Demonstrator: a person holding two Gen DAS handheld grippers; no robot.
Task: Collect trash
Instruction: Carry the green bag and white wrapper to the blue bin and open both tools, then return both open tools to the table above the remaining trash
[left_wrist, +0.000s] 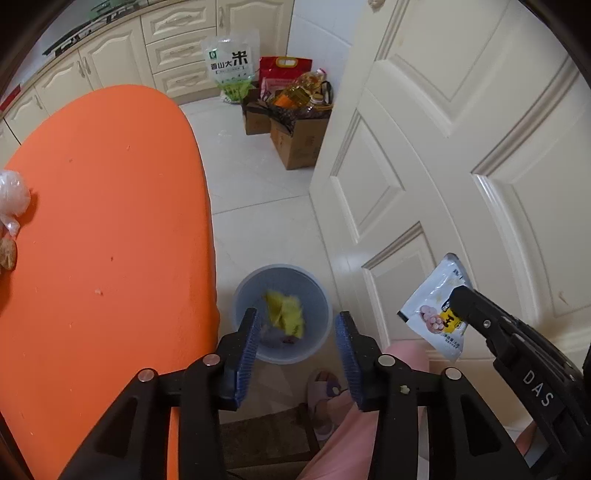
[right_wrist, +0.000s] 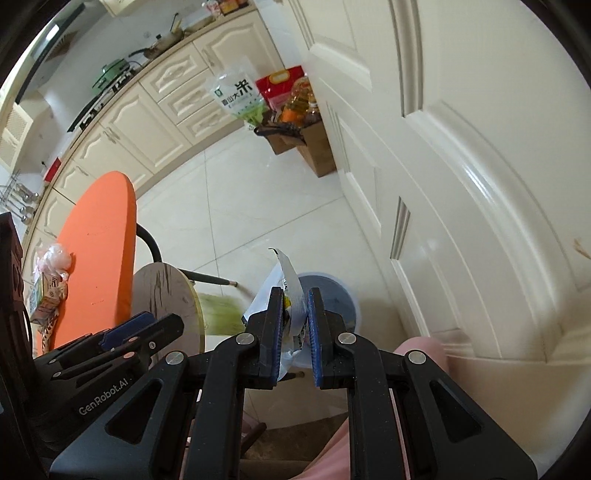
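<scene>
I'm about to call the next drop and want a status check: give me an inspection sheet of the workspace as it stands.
Surface: orange table, a few crumbs on it.
Job's things: white snack wrapper clamped in the right gripper; grey bin on the floor below, with a yellow wrapper over it, blurred.
Clutter: crumpled clear bag and a brown scrap at the table's left edge; small carton beside the bag.
Grippers: left gripper open, empty, above the bin; right shut on the wrapper.
Cables: nothing seen.
Surroundings: cream door, cardboard boxes, rice bag, round stool.
</scene>
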